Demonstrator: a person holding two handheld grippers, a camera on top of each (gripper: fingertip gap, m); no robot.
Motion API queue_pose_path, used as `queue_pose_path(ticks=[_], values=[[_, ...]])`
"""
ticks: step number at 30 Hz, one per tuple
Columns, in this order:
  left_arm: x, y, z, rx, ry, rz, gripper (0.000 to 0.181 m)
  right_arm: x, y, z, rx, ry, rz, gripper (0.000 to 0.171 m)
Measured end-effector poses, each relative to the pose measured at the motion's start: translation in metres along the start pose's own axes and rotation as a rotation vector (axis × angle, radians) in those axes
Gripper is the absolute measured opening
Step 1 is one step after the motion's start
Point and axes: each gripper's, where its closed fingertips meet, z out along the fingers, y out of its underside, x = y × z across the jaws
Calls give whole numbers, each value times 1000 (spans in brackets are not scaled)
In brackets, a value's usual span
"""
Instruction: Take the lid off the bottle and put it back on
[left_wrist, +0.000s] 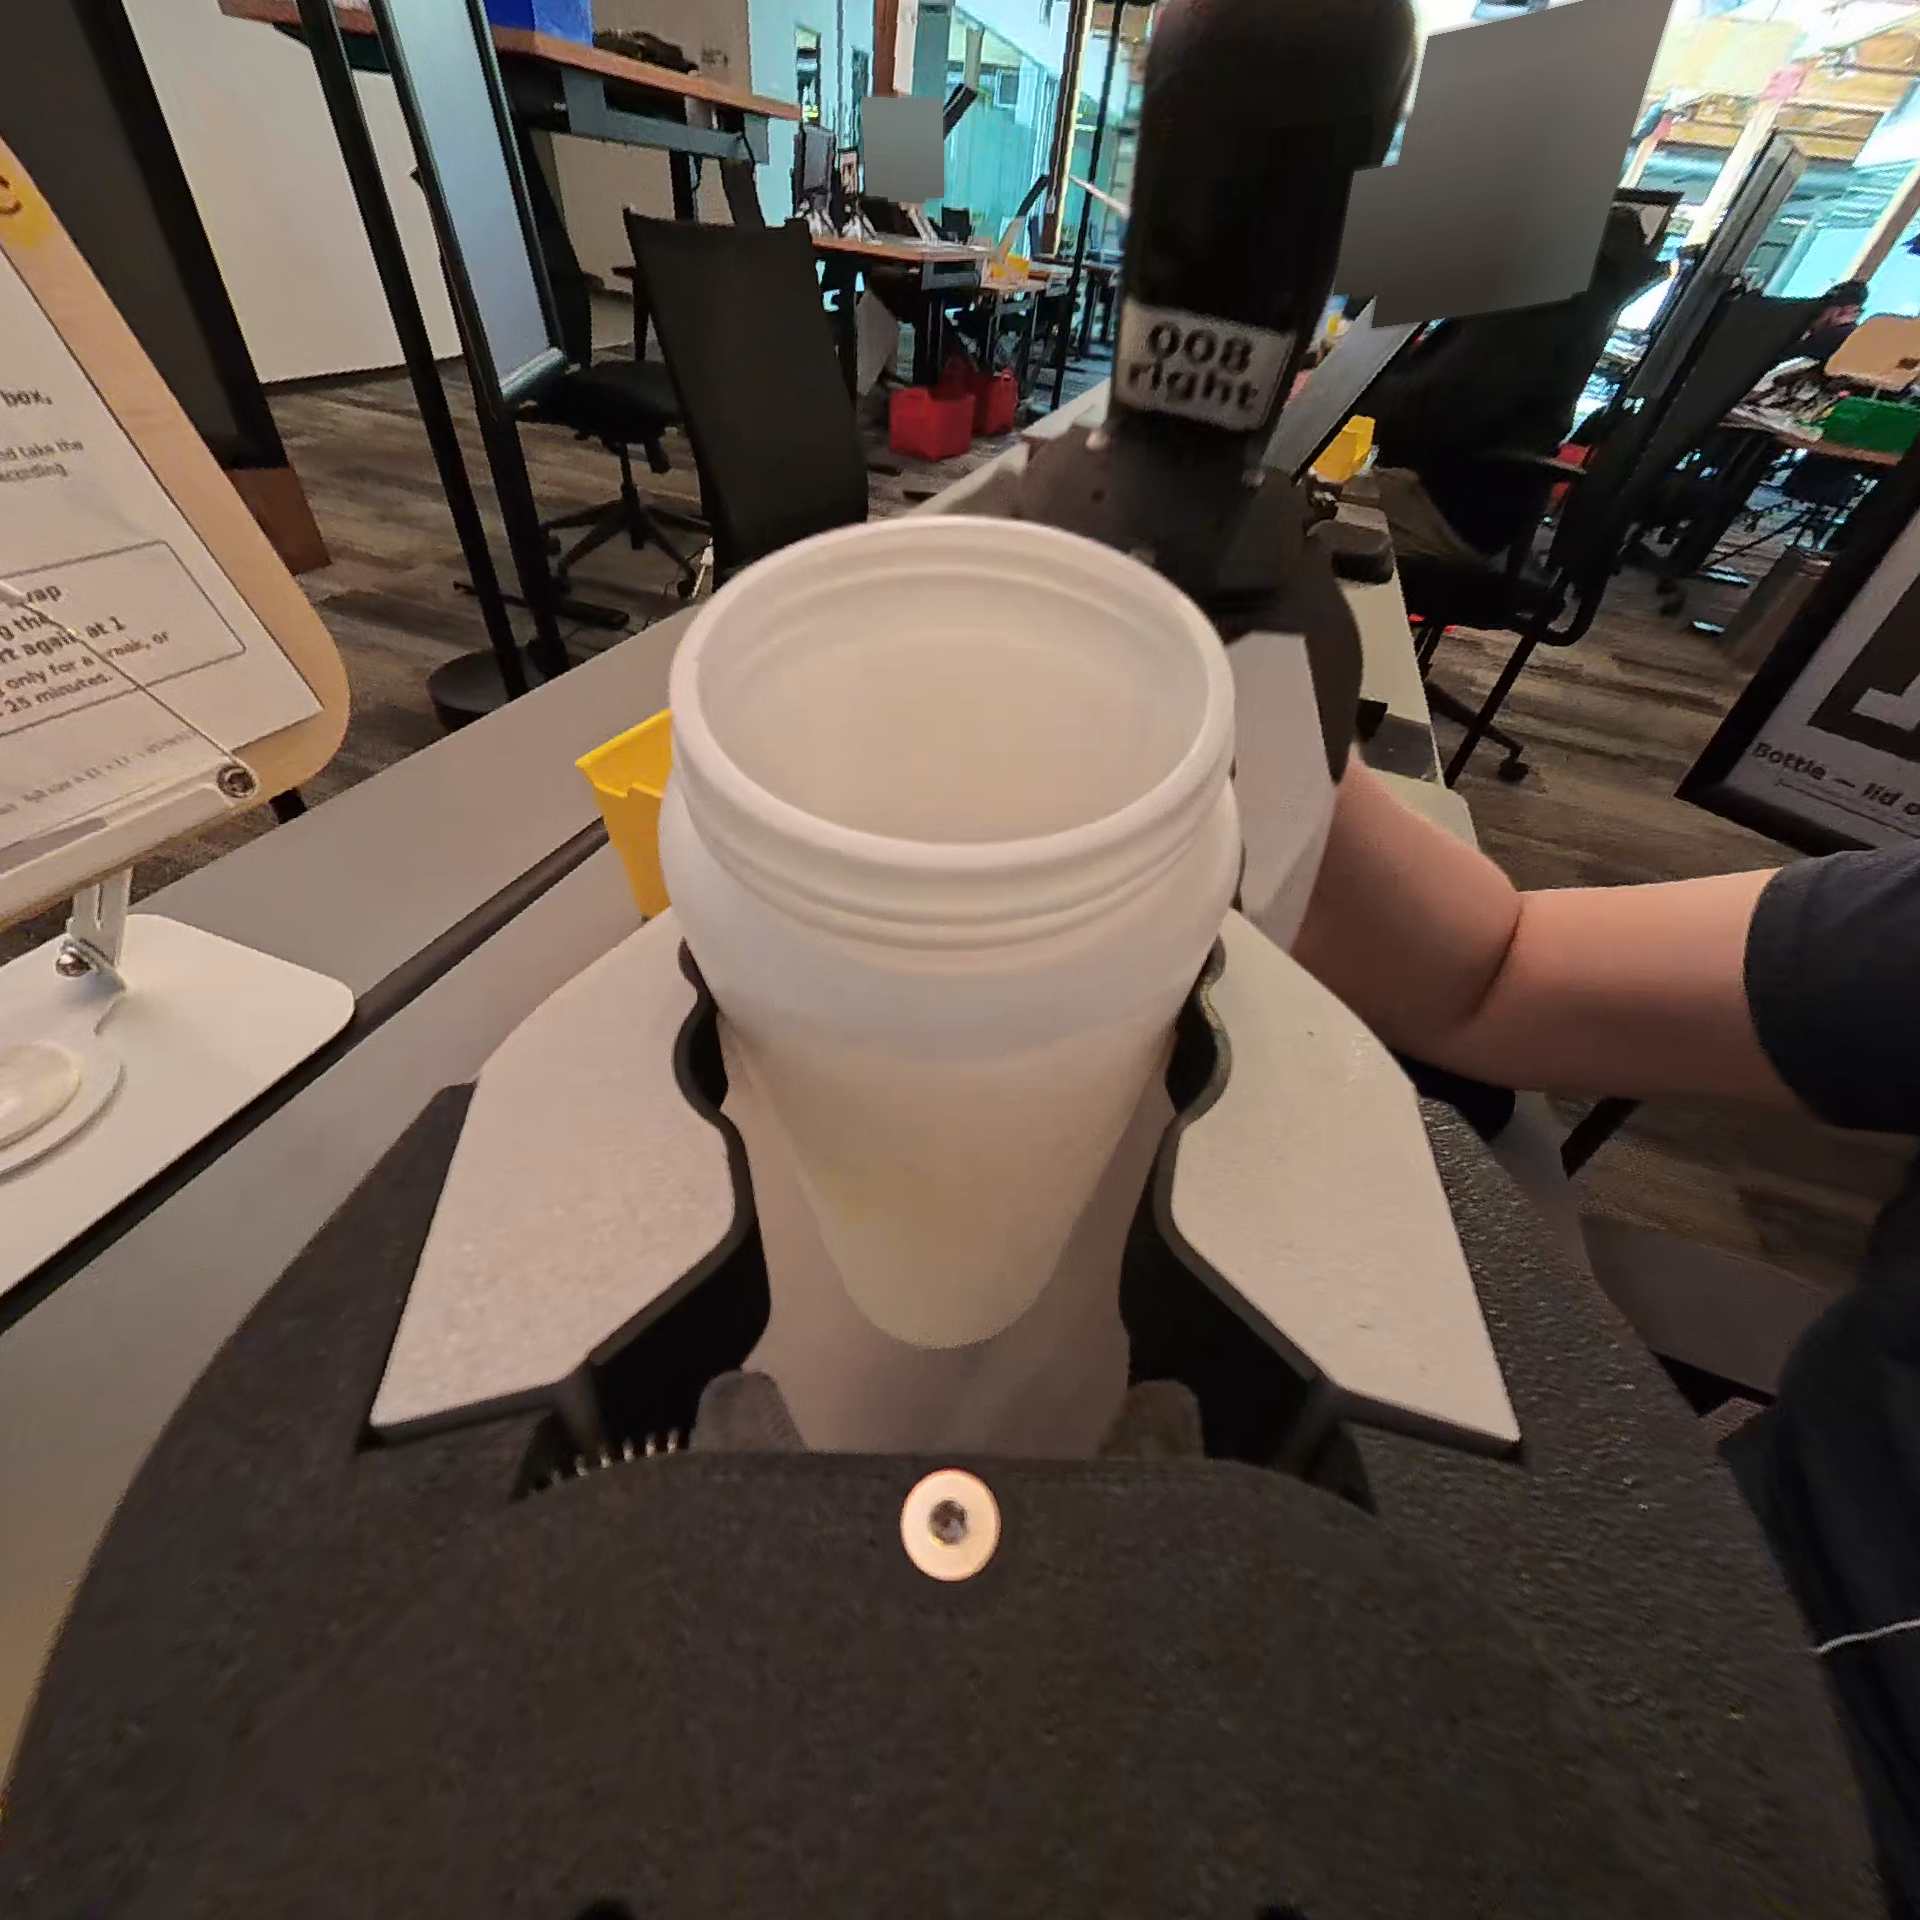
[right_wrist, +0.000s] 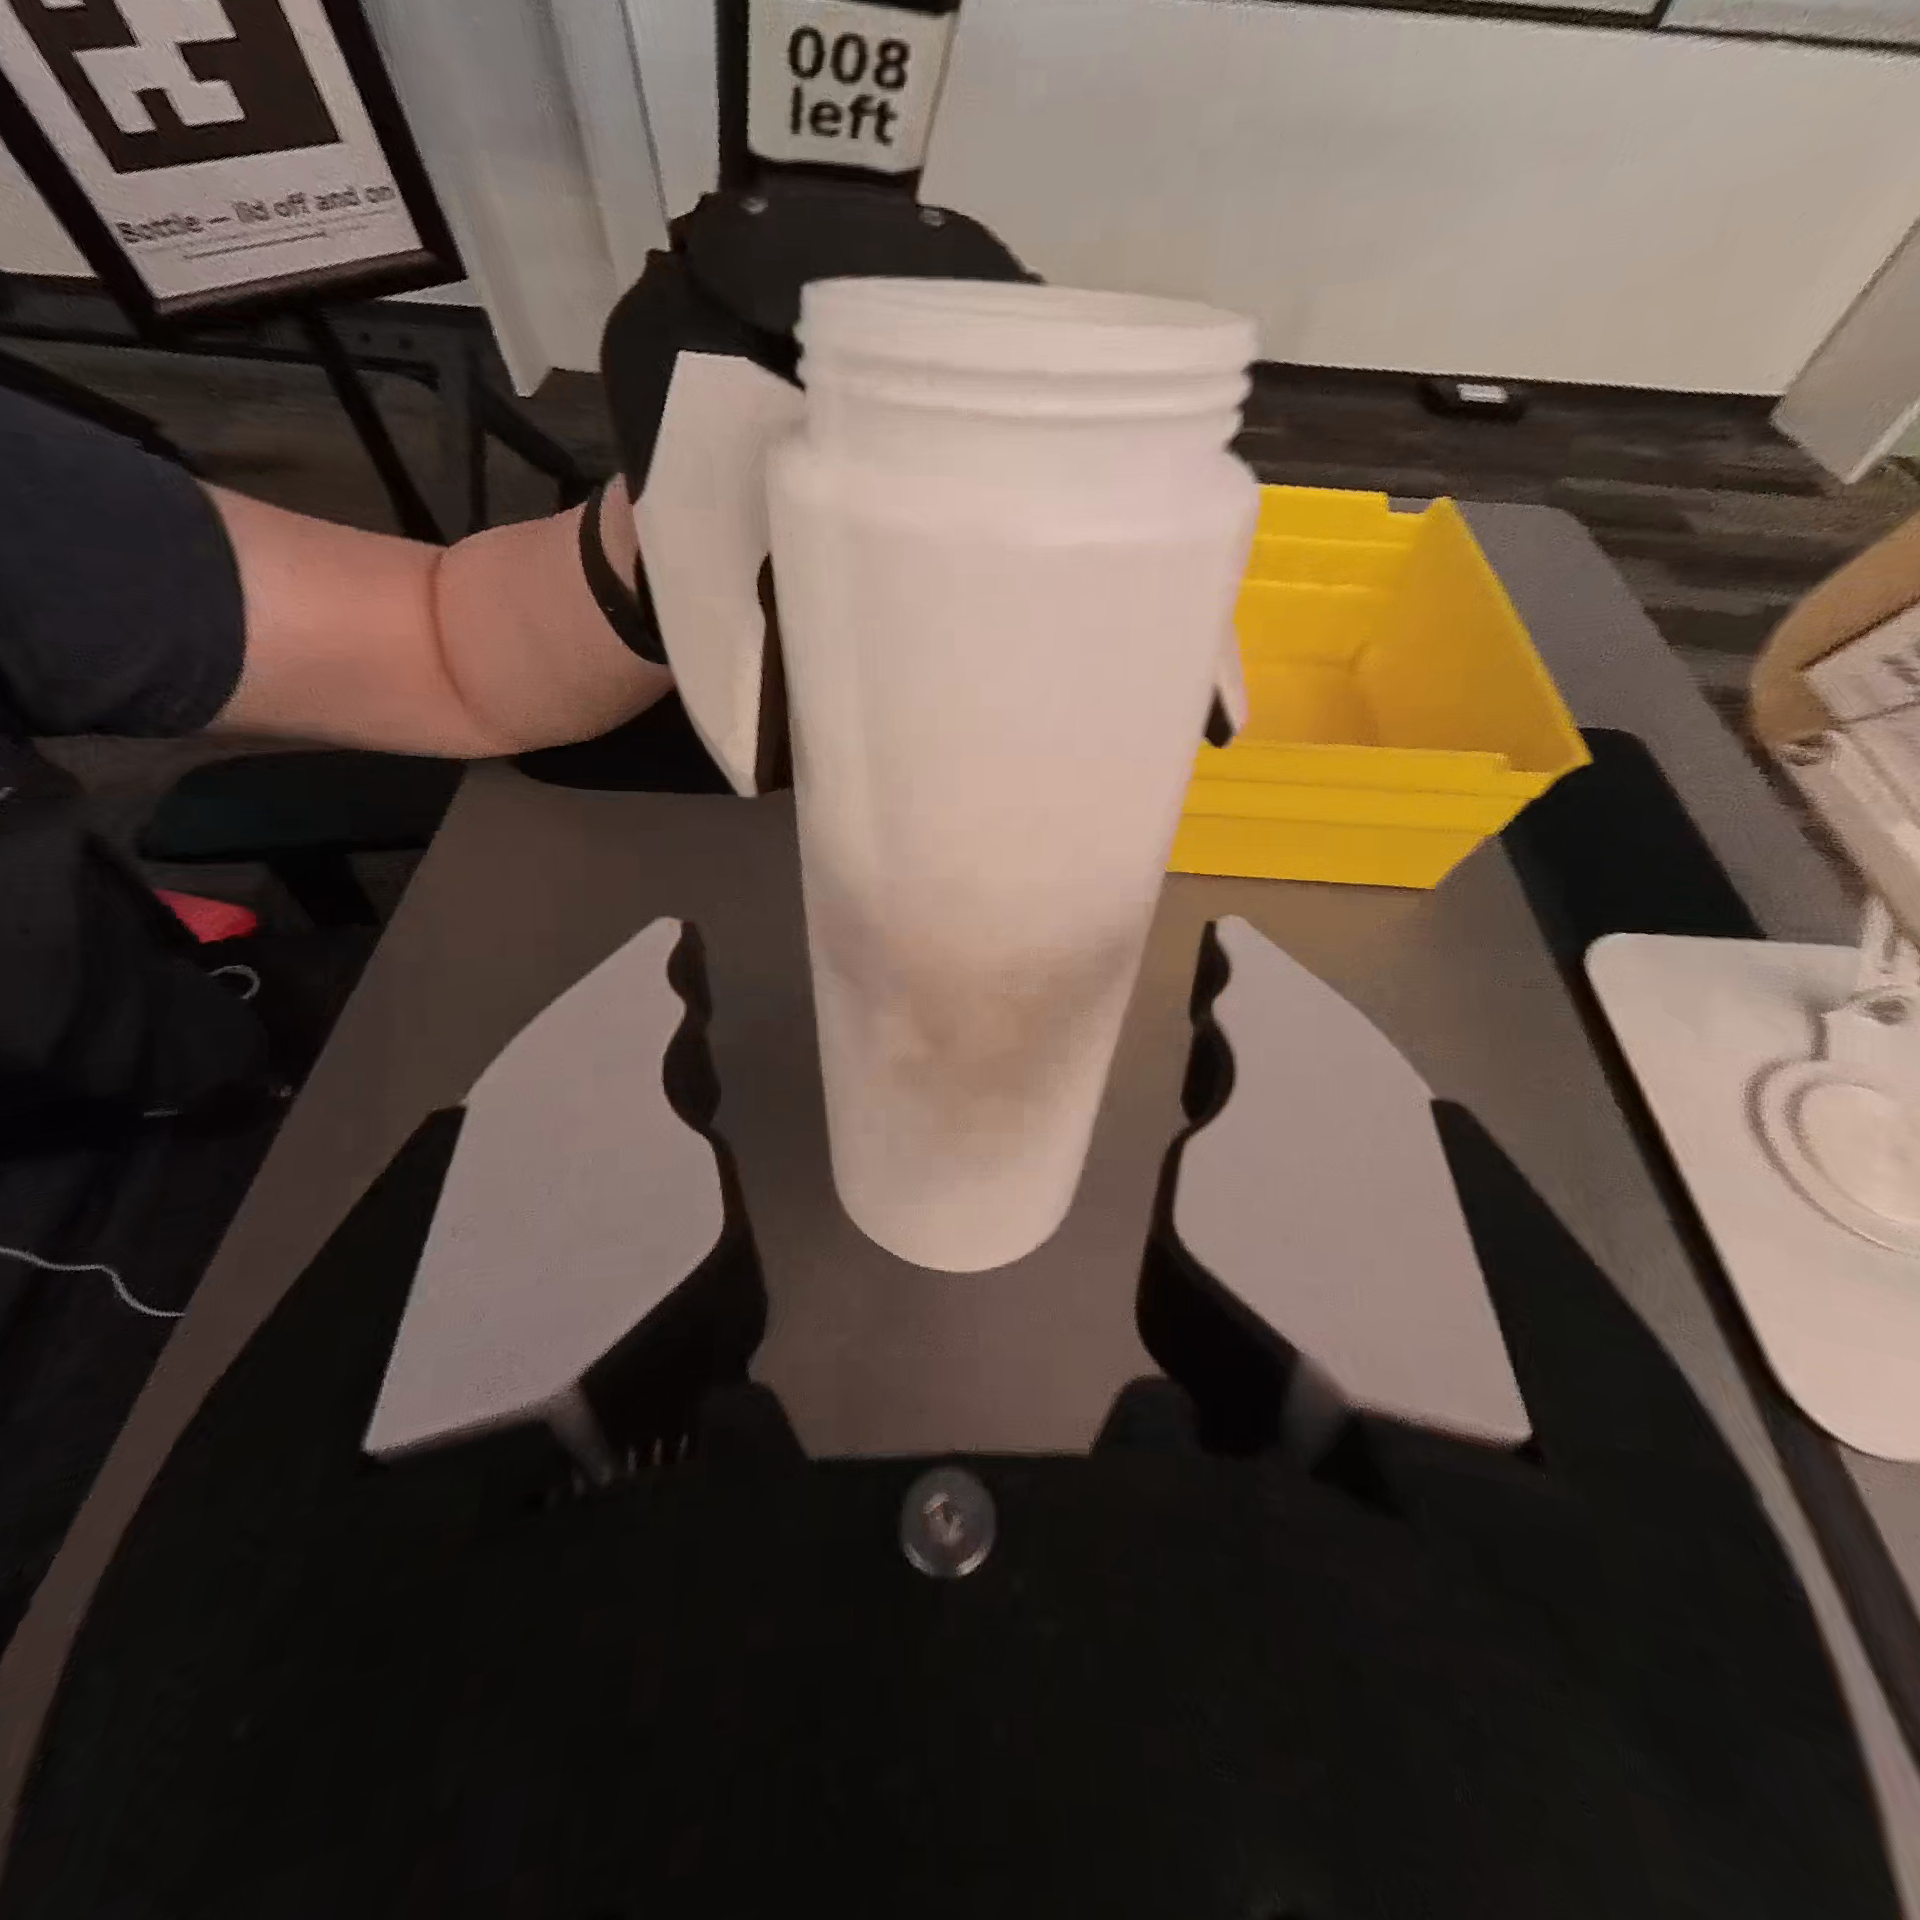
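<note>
Above the grey surface (right_wrist: 582, 831), a tall white plastic bottle (left_wrist: 951, 935) with a wide threaded mouth stands held aloft and slightly tilted, its lid off and nowhere to be seen in either view; the left gripper (left_wrist: 951, 1060) has its jaws pinching the bottle just under the shoulder, white fingers (left_wrist: 582, 1174) pressed to both sides. From the right wrist view the bottle's base (right_wrist: 951, 1216) hangs clear of the surface, between the spread jaws of the right gripper (right_wrist: 951, 1039), which carry nothing and touch nothing. Behind the bottle sits a yellow plastic bin (right_wrist: 1382, 707) with stepped inner walls, and a white stand base (right_wrist: 1714, 1122) rests at the right edge of the surface, with a framed sign on an easel (right_wrist: 223, 156) off the surface behind. Judged from this, the removal half looks done and the step in hand is recapping: the right gripper must first fetch the lid, wherever it lies. Doing it well likely means the left gripper keeping the bottle upright and firm, mouth level, so the lid can come down flat on the threads; a tilted mouth risks cross-threading. A light first turn to catch the thread, then tightening, seems the safer course, with the left grip holding against the twist
</note>
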Motion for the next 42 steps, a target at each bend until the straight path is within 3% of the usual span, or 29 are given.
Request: queue_pose_path(ticks=[2, 4, 11, 14, 17, 20, 22, 26, 31, 38, 42], values=[[6, -1, 1, 4, 26, 6, 85, -7, -2, 13, 17, -44, 9, 86], [14, -2, 3, 21, 68, 8, 85, -5, -4, 17, 38, -48, 23, 71], [13, -20, -14, 90, 120, -61, 88, 0, -20, -1, 99, -61, 208, 68], [13, -31, -27, 126, 109, -49, 84, 19, -28, -46, 149, 73, 277, 67], [14, -32, -32, 99, 90, -13, 83, 52, -17, -120, 179, 340, 357, 67], [16, -25, -29, 45, 89, 2, 83, 83, 29, -186, 126, 593, 546, 67], [16, -21, -26, 28, 91, -4, 83, 98, 69, -204, 64, 654, 708, 67], [14, -16, -22, 9, 98, -30, 82, 112, 140, -191, -71, 568, 1033, 67], [16, -10, -18, -20, 114, -22, 81, 125, 206, -158, -220, 471, 1267, 67], [18, -3, -14, -57, 120, -11, 80, 122, 248, -141, -332, 463, 1426, 66], [18, -2, -14, -71, 120, -6, 80, 120, 248, -133, -320, 418, 1476, 67]])
